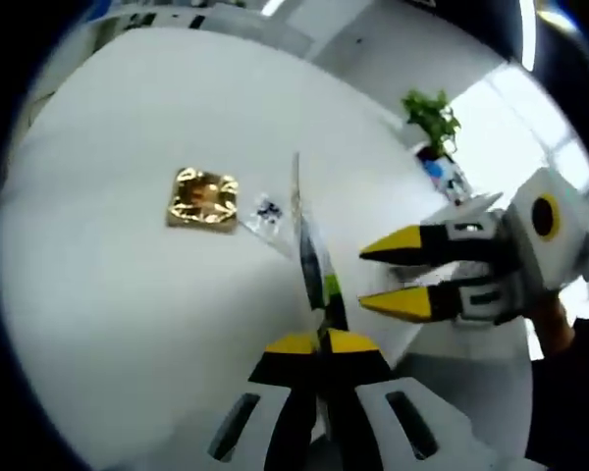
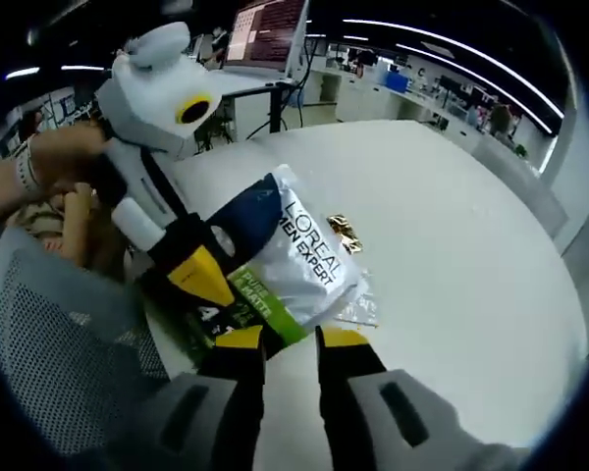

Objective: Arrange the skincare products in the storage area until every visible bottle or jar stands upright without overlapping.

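A flat silver, blue and green L'Oreal Men Expert pouch (image 2: 299,260) is held up over the white table (image 2: 452,245). My left gripper (image 1: 322,341) is shut on its lower corner, and in the left gripper view the pouch (image 1: 309,245) shows edge-on as a thin strip. That left gripper (image 2: 204,283) comes in from the left in the right gripper view. My right gripper (image 2: 290,341) stands open just in front of the pouch's green edge, apart from it. It also enters from the right (image 1: 383,275), with nothing between its fingers.
A gold foil packet (image 1: 203,199) and a small clear sachet (image 1: 268,209) lie flat on the table, the gold packet (image 2: 344,231) partly behind the pouch. A grey mesh chair (image 2: 59,334) stands at the table's near edge. A potted plant (image 1: 432,118) is beyond the far edge.
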Available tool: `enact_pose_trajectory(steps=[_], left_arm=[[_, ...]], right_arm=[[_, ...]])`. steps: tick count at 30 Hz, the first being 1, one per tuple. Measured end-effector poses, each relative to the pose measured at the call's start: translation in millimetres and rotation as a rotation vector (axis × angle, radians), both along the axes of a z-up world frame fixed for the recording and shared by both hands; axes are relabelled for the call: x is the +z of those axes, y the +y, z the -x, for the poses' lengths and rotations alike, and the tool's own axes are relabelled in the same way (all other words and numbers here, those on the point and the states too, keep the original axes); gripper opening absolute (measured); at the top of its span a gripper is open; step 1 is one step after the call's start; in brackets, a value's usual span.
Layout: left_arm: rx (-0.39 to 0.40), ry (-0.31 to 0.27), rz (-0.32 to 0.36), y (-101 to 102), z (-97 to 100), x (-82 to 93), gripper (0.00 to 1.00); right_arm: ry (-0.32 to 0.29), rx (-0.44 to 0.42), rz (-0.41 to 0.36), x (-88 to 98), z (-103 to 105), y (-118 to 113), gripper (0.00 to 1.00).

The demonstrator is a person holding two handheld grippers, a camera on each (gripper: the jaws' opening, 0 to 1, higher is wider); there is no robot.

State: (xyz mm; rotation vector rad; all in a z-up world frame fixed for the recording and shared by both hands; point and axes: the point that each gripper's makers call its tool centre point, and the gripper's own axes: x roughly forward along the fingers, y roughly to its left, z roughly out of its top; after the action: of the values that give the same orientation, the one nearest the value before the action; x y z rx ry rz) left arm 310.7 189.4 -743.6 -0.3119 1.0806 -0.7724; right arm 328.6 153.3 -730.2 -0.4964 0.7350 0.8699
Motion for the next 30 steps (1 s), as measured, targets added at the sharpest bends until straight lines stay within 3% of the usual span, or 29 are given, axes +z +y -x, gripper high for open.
enact_pose_trajectory(steps=[13, 21, 30], left_arm=[[-0.03, 0.025, -0.094, -17.7, -0.8, -20.2, 0.0], [-0.056, 0.035, -0.141, -26.1, -8.5, -23.9, 0.0], [-0.055, 0.054, -0.141, -47.4, -10.3, -31.5, 0.0]], right_arm=[[0.051, -0.029, -0.013, -21.0, 31.3, -12.8, 0.2], [0.036, -0.027, 0.009, -21.1, 31.8, -22.9, 0.2], [-0.019, 0.026, 0.076, -22.2, 33.6, -29.6, 0.19]])
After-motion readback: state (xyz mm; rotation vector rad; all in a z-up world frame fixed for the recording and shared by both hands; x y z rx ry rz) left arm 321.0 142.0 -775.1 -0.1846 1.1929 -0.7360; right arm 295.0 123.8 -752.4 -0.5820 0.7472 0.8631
